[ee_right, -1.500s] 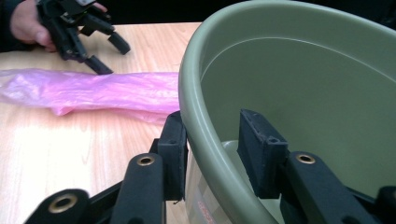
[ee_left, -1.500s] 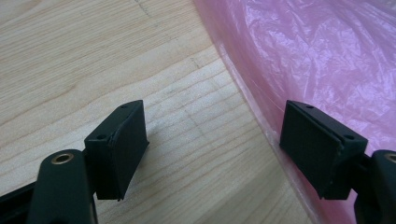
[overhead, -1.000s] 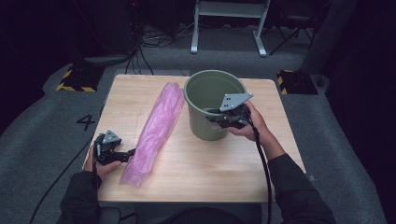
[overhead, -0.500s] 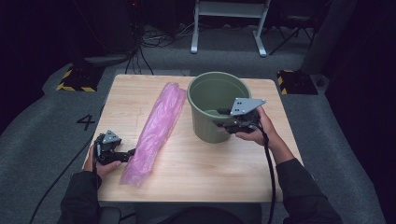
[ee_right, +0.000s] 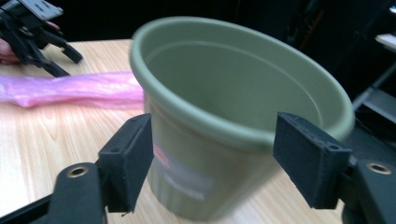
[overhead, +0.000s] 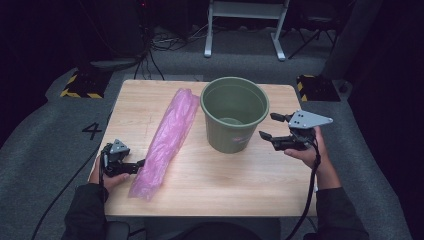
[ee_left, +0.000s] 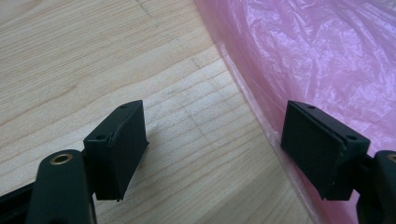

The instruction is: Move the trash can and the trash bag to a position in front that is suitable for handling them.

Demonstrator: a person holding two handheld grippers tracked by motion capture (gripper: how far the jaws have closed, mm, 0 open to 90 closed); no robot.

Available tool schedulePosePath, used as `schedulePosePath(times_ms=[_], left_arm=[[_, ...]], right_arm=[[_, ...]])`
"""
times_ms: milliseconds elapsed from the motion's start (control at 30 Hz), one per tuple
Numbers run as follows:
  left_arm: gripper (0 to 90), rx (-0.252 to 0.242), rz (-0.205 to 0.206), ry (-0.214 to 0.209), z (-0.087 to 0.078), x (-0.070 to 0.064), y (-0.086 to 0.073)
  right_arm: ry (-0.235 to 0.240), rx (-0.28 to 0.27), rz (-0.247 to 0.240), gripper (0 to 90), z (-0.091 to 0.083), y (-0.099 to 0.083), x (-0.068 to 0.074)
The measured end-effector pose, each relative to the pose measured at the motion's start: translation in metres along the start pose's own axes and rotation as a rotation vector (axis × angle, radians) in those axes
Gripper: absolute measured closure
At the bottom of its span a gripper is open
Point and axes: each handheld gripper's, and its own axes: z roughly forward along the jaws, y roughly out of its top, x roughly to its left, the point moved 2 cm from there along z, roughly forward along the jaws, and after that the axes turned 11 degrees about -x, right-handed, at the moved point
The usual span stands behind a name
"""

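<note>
Right gripper (overhead: pixel 272 127), jaws now wide, has drawn back right of centre from the green bucket (overhead: pixel 234 114), releasing it; left gripper (overhead: pixel 134 165), also wide, flanks the pink bag (overhead: pixel 167 137).

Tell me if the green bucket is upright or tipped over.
Upright: the green bucket stands on its base on the wooden table, open mouth facing up.

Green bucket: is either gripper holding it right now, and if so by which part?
No. The right gripper is open beside the green bucket, apart from it. The left gripper is open too, one jaw over the pink plastic bag's edge, nothing clamped.
</note>
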Motion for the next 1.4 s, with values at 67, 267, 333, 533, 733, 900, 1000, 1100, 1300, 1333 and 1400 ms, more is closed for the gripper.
schedulePosePath(times_ms=[67,267,333,533,733,900,1000,1100,1300,1333,1400], left_arm=[[22.0,0.000,0.002,0.000,0.000,0.000,0.000],[21.1,0.002,-0.007,0.007,0.001,-0.001,0.000],[20.4,0.001,-0.008,0.014,0.001,-0.001,0.001],[14.7,0.010,-0.036,0.053,0.004,-0.003,0.001],[16.9,0.028,-0.034,0.046,0.000,-0.001,0.002],[20.3,-0.058,-0.080,-0.032,-0.008,0.003,0.010],[21.2,-0.070,-0.077,-0.050,-0.001,0.002,0.025],[19.8,-0.072,-0.016,-0.054,0.003,-0.003,0.037],[19.6,-0.067,0.053,-0.084,0.020,-0.013,0.056],[20.0,-0.067,0.053,-0.084,0.020,-0.013,0.056],[20.0,-0.068,0.066,-0.095,0.027,-0.017,0.063]], right_arm=[[-0.009,0.010,0.013,25.2,-0.001,-0.007,-0.001],[-0.033,0.066,0.028,22.7,0.005,-0.031,-0.001],[-0.043,0.094,0.061,21.6,0.011,-0.047,-0.002],[-0.062,0.206,0.135,19.8,0.027,-0.089,-0.011],[-0.095,0.280,0.207,19.7,0.035,-0.125,-0.023],[-0.132,0.347,0.216,22.4,0.041,-0.153,-0.030],[-0.145,0.377,0.251,20.7,0.046,-0.165,-0.033],[-0.143,0.361,0.275,18.7,0.048,-0.167,-0.035],[-0.153,0.355,0.298,17.6,0.047,-0.170,-0.038],[-0.153,0.355,0.298,17.6,0.047,-0.170,-0.038],[-0.154,0.355,0.298,17.4,0.047,-0.170,-0.038]])
